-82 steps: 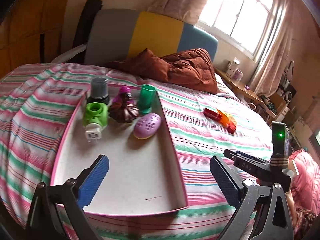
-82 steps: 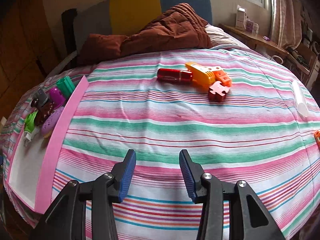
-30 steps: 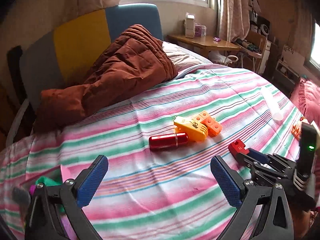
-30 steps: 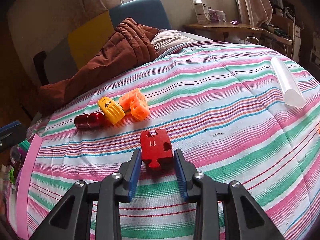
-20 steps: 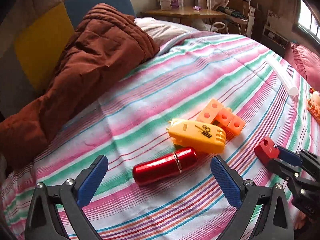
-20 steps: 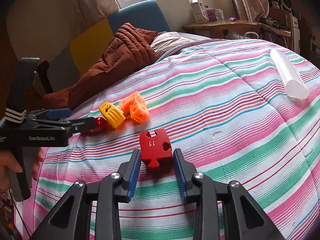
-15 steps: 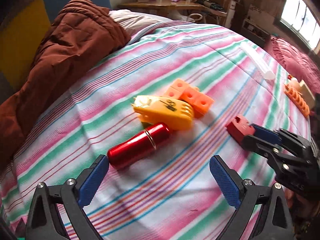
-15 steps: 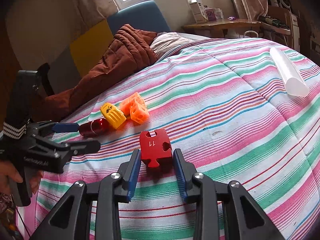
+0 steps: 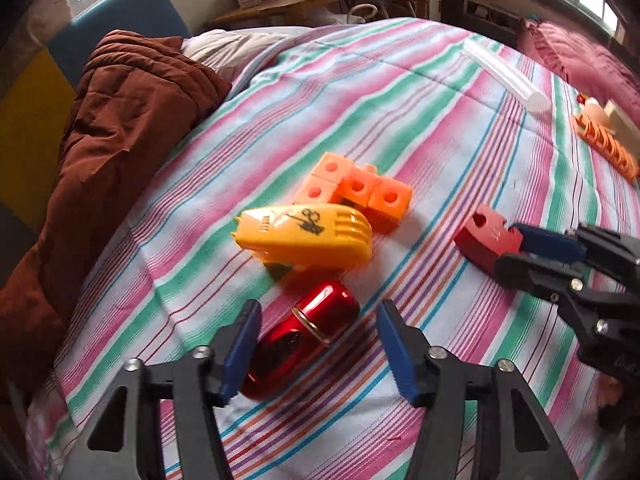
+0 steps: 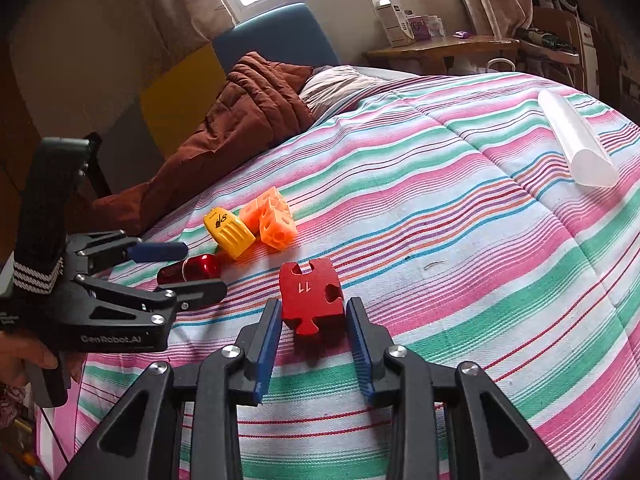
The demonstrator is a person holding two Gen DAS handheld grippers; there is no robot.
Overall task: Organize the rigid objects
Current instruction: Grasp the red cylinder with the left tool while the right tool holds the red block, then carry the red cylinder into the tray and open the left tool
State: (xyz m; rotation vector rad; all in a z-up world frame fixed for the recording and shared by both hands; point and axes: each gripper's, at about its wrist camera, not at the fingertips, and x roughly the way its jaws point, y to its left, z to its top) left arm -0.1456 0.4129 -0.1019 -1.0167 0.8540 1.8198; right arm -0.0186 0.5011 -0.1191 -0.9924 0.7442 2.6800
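Note:
On the striped bedspread (image 9: pixel 440 120) lies a shiny red cylinder (image 9: pixel 308 332), with my left gripper (image 9: pixel 318 312) lowered around it. Its jaws are closing; the left pad is at the cylinder's side and a gap shows at the right pad. In the right wrist view the cylinder (image 10: pixel 192 270) sits between the left gripper's (image 10: pixel 200 270) fingers. My right gripper (image 10: pixel 314 308) is shut on a red puzzle piece (image 10: pixel 310 296) marked 11, also visible in the left wrist view as the red puzzle piece (image 9: pixel 484 238). A yellow plastic piece (image 9: pixel 308 236) and joined orange cubes (image 9: pixel 356 188) lie just beyond the cylinder.
A clear plastic tube (image 9: pixel 504 76) lies far right on the bed, near an orange ridged object (image 9: pixel 604 148). A brown quilt (image 9: pixel 120 120) is bunched at the left by the headboard. A wooden desk (image 10: pixel 440 46) stands behind. A person's hand (image 10: pixel 24 364) holds the left gripper.
My left gripper swung from the pink tray across the bed, dropped over the red cylinder and narrowed its jaws. The right gripper stays put with the red puzzle piece between its pads.

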